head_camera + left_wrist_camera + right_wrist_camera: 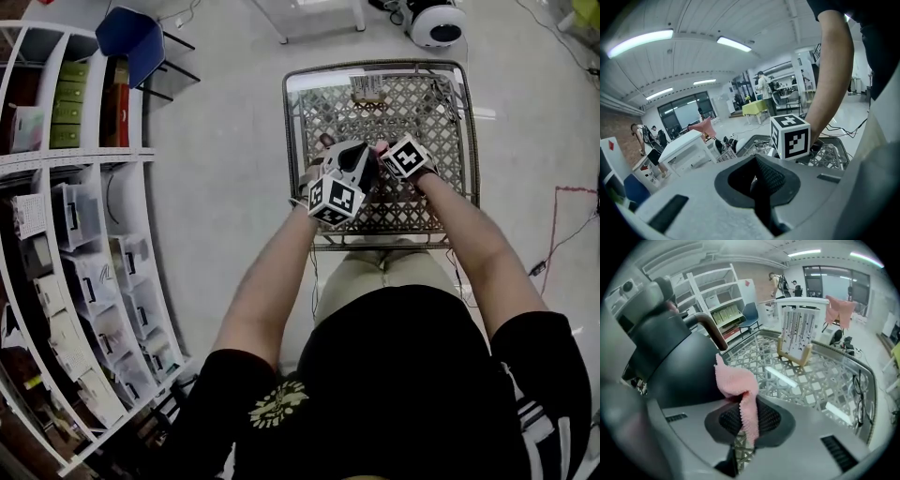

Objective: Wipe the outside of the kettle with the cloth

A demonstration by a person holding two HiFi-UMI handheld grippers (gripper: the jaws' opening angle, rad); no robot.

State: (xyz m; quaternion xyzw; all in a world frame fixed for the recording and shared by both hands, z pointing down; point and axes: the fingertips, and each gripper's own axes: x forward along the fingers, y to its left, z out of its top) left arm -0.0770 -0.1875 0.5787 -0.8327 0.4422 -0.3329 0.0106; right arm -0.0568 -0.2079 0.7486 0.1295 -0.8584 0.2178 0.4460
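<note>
Plainly, the right claw (743,420) has its jaws pinched nearly together on a pink cloth (737,383). The cloth's folded bulk stands up above the pads, just beside the flank of the black kettle (677,357). That kettle hangs tilted above the lattice worktop (820,380), to the left of the cloth in the right gripper view, with white shelves (717,291) behind it. The left claw (757,168) shows its jaws drawn close. It seems to grip the kettle near the top, though its own view leaves the held part dark. From the head view, both claws sit close together over the worktop's near half. A small wooden-framed rack (796,336) stands farther back on it.
</note>
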